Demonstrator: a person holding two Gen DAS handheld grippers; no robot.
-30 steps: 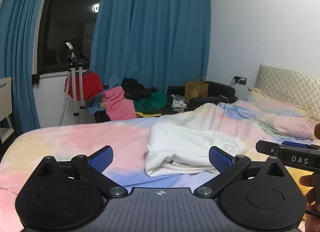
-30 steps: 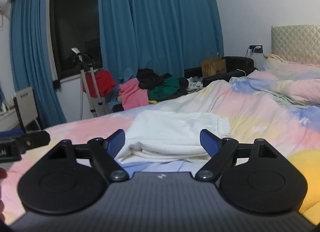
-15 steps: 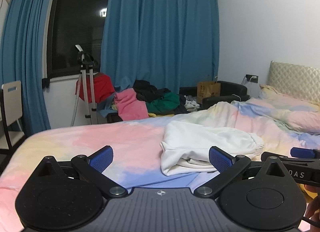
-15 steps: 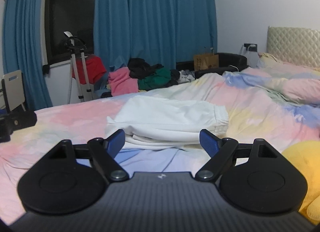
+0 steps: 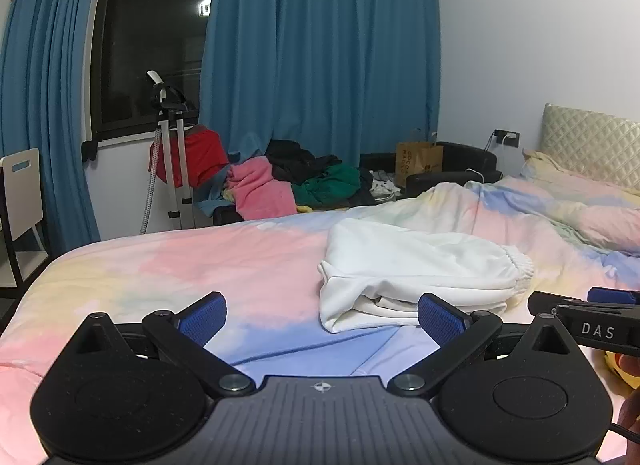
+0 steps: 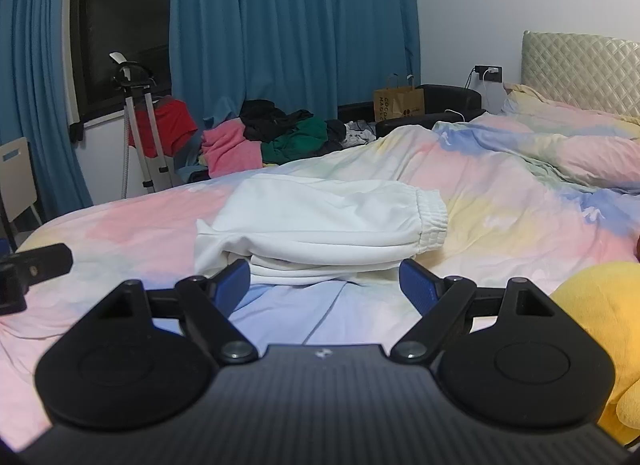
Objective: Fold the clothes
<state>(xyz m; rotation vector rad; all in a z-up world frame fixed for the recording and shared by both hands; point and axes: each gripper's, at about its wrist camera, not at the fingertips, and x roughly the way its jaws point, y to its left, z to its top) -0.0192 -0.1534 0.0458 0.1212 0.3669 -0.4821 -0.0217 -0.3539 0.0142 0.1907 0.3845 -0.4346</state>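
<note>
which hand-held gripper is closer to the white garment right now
Right. The right hand-held gripper sits just before the white garment, centred on its near edge. The left hand-held gripper hangs short of its left corner, off to the side.

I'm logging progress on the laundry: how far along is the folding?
Done: the white garment lies folded in layers on the bedspread. In hand: nothing; left gripper and right gripper are open and empty. Left: the clothes pile under the curtains.
</note>
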